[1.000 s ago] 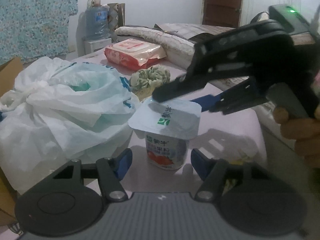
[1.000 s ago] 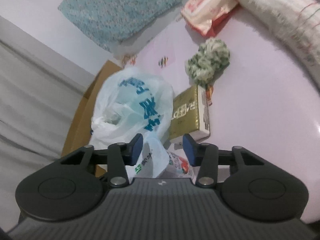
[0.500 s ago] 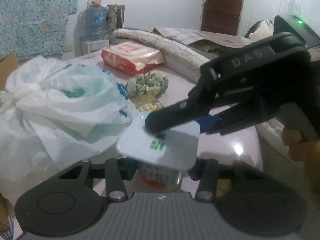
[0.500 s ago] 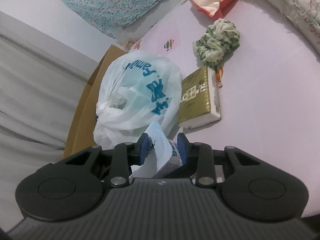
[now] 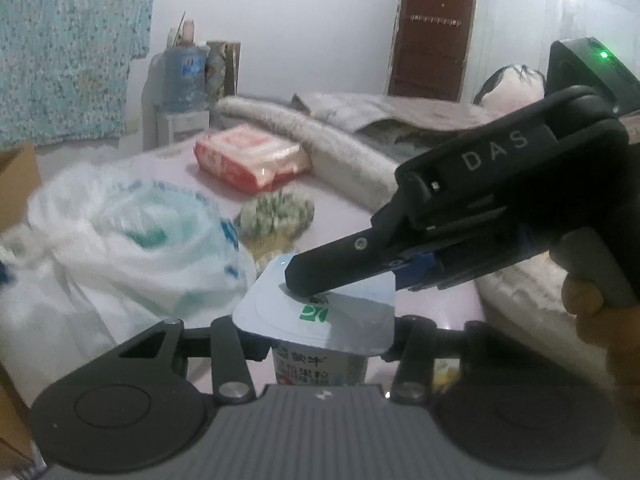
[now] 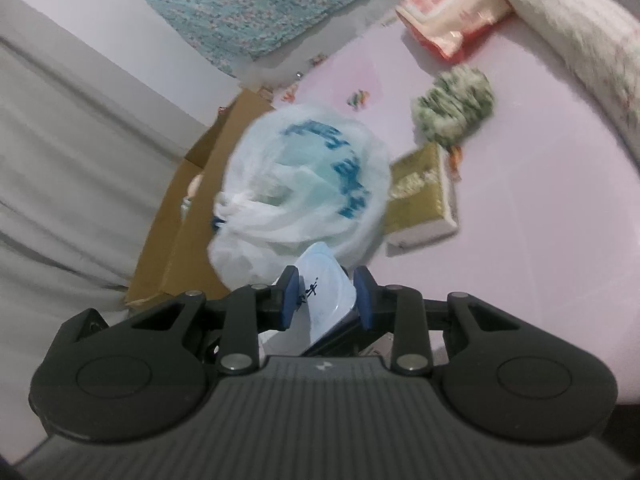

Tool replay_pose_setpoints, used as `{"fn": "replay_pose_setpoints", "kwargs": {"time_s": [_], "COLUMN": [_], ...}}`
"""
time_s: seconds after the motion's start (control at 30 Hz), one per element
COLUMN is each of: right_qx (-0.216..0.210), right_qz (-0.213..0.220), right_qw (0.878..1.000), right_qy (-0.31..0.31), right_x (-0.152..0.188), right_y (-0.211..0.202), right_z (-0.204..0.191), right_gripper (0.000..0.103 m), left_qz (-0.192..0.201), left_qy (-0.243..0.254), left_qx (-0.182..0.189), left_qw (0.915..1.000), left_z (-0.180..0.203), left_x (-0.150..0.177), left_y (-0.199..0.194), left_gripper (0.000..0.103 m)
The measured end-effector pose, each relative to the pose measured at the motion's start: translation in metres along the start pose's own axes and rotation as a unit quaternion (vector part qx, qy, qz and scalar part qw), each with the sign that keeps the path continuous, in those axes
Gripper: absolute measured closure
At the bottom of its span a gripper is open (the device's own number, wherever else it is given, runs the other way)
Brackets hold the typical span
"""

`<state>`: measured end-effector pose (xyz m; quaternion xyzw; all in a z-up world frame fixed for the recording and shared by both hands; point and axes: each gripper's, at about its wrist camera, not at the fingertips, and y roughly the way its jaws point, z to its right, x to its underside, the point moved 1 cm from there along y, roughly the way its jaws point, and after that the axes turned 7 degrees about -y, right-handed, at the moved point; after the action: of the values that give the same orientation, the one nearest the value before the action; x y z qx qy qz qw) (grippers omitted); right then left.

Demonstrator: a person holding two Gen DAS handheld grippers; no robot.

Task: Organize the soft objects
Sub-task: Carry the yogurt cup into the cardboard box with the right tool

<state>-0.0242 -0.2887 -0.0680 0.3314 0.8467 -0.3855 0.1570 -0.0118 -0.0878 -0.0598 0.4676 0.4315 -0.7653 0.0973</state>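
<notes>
One yogurt cup clamped by left hand-held gripper; right hand-held gripper pinching its lid.

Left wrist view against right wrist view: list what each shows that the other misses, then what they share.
Left only: the brown door, the water jug, a hand holding the right gripper, and the yogurt cup body between the left gripper's fingers. Right only: the gold box in full. Both: the cup's foil lid, white plastic bag, green scrunchie, red wipes pack.
</notes>
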Motion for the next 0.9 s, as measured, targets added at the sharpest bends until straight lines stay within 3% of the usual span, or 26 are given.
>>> {"fn": "replay_pose_setpoints", "kwargs": {"time_s": [0.27, 0.4, 0.53, 0.73, 0.9], "right_qx": [-0.038, -0.085, -0.143, -0.197, -0.189], "right_qz": [0.015, -0.004, -0.041, -0.129, -0.212], "right_qw": [0.995, 0.987, 0.973, 0.952, 0.944], "right_qy": [-0.092, -0.138, -0.179, -0.196, -0.17], "right_x": [-0.041, -0.065, -0.084, -0.099, -0.094], "right_y": [-0.014, 0.013, 0.058, 0.159, 0.253], "right_z": [-0.086, -0.141, -0.204, -0.285, -0.31], "right_gripper": [0.074, 0.074, 0.073, 0.07, 0.069], "left_qz": [0.074, 0.106, 0.117, 0.069, -0.006], "left_qy": [-0.011, -0.022, -0.05, -0.13, -0.211], "left_qx": [-0.047, -0.113, -0.187, -0.269, -0.281], "left_qw": [0.9961, 0.9877, 0.9741, 0.9517, 0.9362], "left_z": [-0.021, -0.052, -0.096, -0.181, -0.261], "left_x": [-0.047, -0.064, -0.076, -0.083, -0.068], "left_y": [-0.064, -0.105, -0.147, -0.176, -0.164], "left_gripper": [0.054, 0.054, 0.054, 0.054, 0.054]}}
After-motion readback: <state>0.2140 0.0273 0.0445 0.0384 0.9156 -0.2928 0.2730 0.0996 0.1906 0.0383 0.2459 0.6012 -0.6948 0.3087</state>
